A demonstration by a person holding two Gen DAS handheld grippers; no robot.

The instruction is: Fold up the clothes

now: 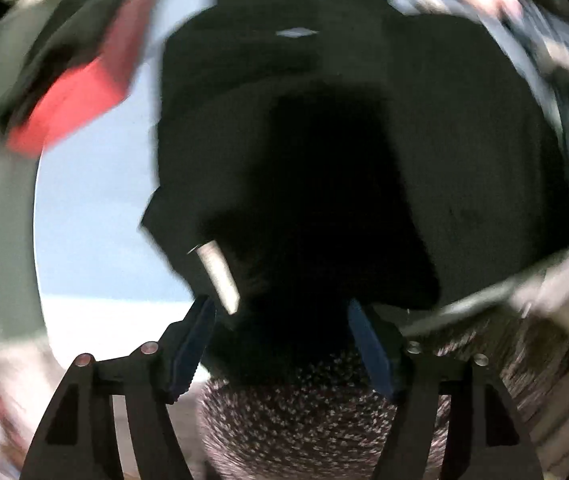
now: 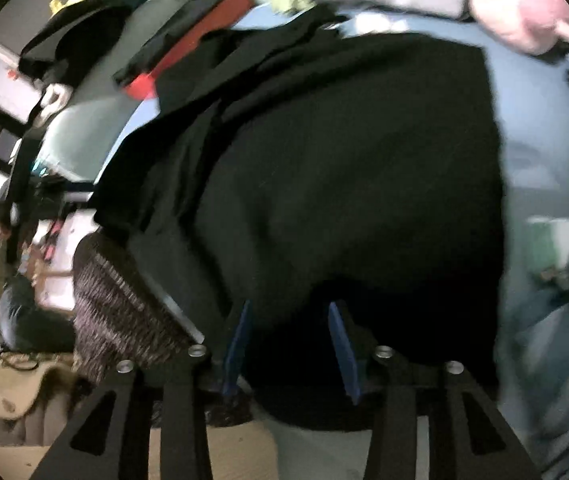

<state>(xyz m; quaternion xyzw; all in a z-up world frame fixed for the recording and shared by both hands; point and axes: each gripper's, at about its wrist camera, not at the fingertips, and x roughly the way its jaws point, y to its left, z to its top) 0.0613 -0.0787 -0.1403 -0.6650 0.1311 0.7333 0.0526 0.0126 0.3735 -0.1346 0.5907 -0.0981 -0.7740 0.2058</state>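
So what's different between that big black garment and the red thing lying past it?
The black garment is much larger, spread wide over the blue surface; the red item is small and looks folded flat. The black garment fills the foreground, while the red item sits at the surface's far edge, beside another dark piece. Both look like cloth.

Both views are smeared by motion blur, worst toward the curved fisheye edges. Light is dim. The black garment (image 2: 344,168) swallows detail in deep shadow.

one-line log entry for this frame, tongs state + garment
left tongs: open, empty | right tongs: open, empty | black garment: lying on blue sheet | red item: beside garment
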